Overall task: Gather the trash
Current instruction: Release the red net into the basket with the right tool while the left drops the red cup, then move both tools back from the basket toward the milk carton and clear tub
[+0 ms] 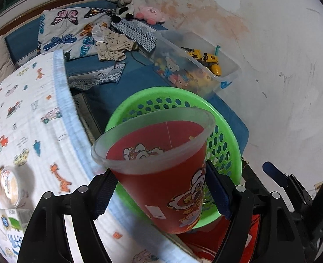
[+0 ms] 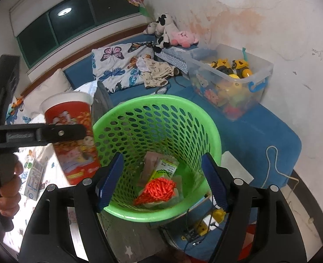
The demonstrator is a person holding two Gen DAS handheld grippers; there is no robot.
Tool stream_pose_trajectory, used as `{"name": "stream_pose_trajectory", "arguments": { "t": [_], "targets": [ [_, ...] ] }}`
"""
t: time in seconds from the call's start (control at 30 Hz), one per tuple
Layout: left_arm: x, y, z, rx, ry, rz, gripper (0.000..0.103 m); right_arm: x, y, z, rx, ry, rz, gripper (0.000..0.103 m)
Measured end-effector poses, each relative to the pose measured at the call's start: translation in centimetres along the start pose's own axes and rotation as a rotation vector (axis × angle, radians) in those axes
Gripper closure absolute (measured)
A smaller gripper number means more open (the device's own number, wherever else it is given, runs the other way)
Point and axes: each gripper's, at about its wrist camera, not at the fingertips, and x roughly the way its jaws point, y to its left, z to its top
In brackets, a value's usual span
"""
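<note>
The left gripper (image 1: 161, 188) clamps a red printed plastic cup (image 1: 161, 171) between its blue pads, the cup tilted with its open mouth toward the camera. Just behind the cup stands a green perforated basket (image 1: 225, 144). To the left lies a white blanket (image 1: 30, 118) printed with cars, bearing a small round lidded tub (image 1: 8, 185). Farther back, a clear bin (image 1: 196, 65) holds toys.

Basket (image 1: 225, 135) floor behind red cup (image 1: 161, 175); carton (image 1: 10, 221) print perhaps blurred.
</note>
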Motion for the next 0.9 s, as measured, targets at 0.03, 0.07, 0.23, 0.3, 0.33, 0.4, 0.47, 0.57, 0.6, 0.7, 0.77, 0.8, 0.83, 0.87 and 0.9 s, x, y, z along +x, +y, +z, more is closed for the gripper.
{"name": "stream_pose_trajectory", "arguments": {
  "t": [0.03, 0.07, 0.23, 0.3, 0.33, 0.4, 0.47, 0.57, 0.6, 0.7, 0.77, 0.8, 0.83, 0.87, 0.9],
  "targets": [
    [0.4, -0.2, 0.1, 0.0, 0.006, 0.0, 0.028, 0.0, 0.0, 0.0, 0.001, 0.001, 0.001, 0.029],
    [0.8, -0.2, 0.1, -0.002, 0.013, -0.001, 0.027, 0.0, -0.1, 0.0, 0.002, 0.001, 0.002, 0.029],
    [1.5, -0.1, -0.2, -0.003, 0.023, -0.027, 0.019, 0.0, -0.3, -0.2, 0.007, 0.001, 0.007, 0.029],
    [1.5, -0.1, -0.4, 0.002, 0.022, -0.031, 0.019, 0.0, -0.2, -0.3, 0.009, 0.003, 0.009, 0.029],
    [1.4, 0.1, -0.6, 0.001, 0.023, -0.033, 0.019, 0.0, -0.3, -0.4, 0.009, 0.003, 0.011, 0.029],
    [1.1, 0.5, -0.8, -0.005, 0.021, -0.038, 0.019, 0.0, -0.1, -0.4, 0.008, 0.004, 0.014, 0.029],
    [0.6, 1.0, -1.2, -0.012, 0.014, -0.04, 0.018, 0.0, 0.2, -0.6, 0.007, 0.004, 0.02, 0.029],
    [-0.5, 1.7, -2.0, -0.012, -0.003, -0.022, 0.019, -0.1, 0.7, -0.8, 0.001, 0.005, 0.03, 0.029],
    [-0.9, 2.0, -2.3, -0.013, -0.012, -0.013, 0.018, -0.2, 0.9, -0.9, -0.002, 0.005, 0.034, 0.029],
    [-2.2, 3.1, -3.3, -0.016, -0.035, 0.008, 0.019, -0.2, 1.7, -1.1, -0.009, 0.006, 0.05, 0.029],
    [-3.1, 3.7, -3.9, -0.019, -0.049, 0.025, 0.019, -0.2, 2.2, -1.2, -0.016, 0.007, 0.058, 0.029],
    [-3.7, 4.3, -4.4, -0.024, -0.06, 0.035, 0.019, -0.2, 2.6, -1.3, -0.021, 0.009, 0.064, 0.029],
    [-4.1, 4.8, -4.7, -0.028, -0.066, 0.044, 0.019, -0.1, 3.0, -1.3, -0.026, 0.011, 0.071, 0.029],
    [-4.4, 5.2, -4.9, -0.031, -0.071, 0.052, 0.019, -0.1, 3.3, -1.3, -0.03, 0.014, 0.076, 0.029],
    [-5.0, 5.9, -5.4, -0.037, -0.082, 0.062, 0.019, 0.0, 3.8, -1.4, -0.037, 0.017, 0.083, 0.029]
  ]
}}
